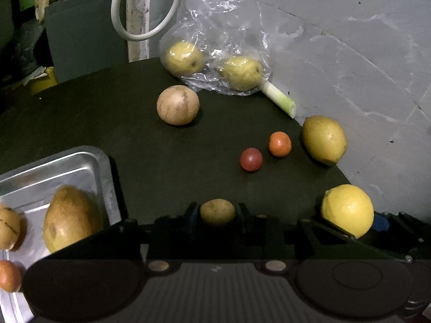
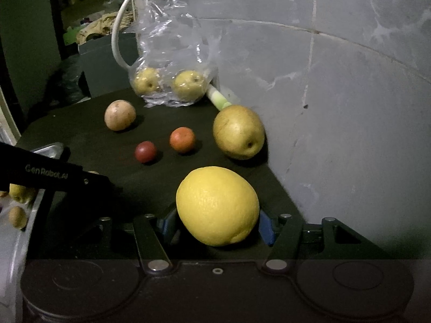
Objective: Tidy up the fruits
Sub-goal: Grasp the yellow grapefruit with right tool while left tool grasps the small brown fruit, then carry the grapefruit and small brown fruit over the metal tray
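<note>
While both grippers grip fruit, risk is slippage. Left gripper (image 1: 217, 212) pinches a small brown fruit (image 1: 217, 212) just beside the metal tray (image 1: 105, 167). Right gripper (image 2: 216, 224) clamps the big lemon (image 2: 217, 206) over the dark table (image 2: 107, 140), its blue pads (image 2: 265, 227) catching only the widest curve (smooth rind). A tilt could roll it toward the table edge.

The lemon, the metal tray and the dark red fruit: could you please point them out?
lemon (image 2: 217, 206), right wrist view, middle of its peel.
metal tray (image 1: 89, 158), left wrist view, far rim.
dark red fruit (image 1: 251, 159), left wrist view, centre.
</note>
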`<state>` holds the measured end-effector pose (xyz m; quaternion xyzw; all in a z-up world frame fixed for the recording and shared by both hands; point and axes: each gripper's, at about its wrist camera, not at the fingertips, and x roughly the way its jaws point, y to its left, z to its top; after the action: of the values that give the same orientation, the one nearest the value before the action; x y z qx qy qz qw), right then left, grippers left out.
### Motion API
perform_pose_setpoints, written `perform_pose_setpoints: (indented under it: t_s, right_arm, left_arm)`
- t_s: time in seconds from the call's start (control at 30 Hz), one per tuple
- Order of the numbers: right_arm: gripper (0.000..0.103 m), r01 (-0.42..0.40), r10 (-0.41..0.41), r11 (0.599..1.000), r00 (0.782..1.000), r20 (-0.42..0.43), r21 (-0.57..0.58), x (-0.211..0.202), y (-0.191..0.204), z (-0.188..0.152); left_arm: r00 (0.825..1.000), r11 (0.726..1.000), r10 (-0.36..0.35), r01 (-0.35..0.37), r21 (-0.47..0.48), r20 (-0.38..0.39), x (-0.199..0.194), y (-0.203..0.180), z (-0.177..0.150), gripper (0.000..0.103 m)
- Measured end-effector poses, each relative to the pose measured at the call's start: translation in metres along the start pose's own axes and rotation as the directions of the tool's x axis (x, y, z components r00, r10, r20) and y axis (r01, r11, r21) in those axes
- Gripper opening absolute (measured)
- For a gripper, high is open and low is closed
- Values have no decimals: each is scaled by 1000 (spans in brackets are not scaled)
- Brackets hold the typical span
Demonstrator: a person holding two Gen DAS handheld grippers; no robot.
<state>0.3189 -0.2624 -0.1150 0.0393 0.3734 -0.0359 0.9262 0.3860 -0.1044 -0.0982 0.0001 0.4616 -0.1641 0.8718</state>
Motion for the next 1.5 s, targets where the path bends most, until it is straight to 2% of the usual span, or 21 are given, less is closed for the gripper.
perform_pose_setpoints:
  t_s: [0.47, 0.9, 1.5]
  right_arm:
    - [61, -86, 87, 996, 996, 18, -22, -33, 49, -12]
    - [61, -184, 188, 977, 982, 20, -109, -57, 116, -18]
    - [61, -262, 264, 950, 965, -14, -167, -64, 176, -34]
  left_arm:
    - [999, 998, 6, -4, -69, 36, -53, 36, -30, 32]
    - [994, 981, 80, -66, -181, 73, -105, 96, -68, 32]
    - [986, 953, 157, -139, -268, 49, -125, 155, -99, 32]
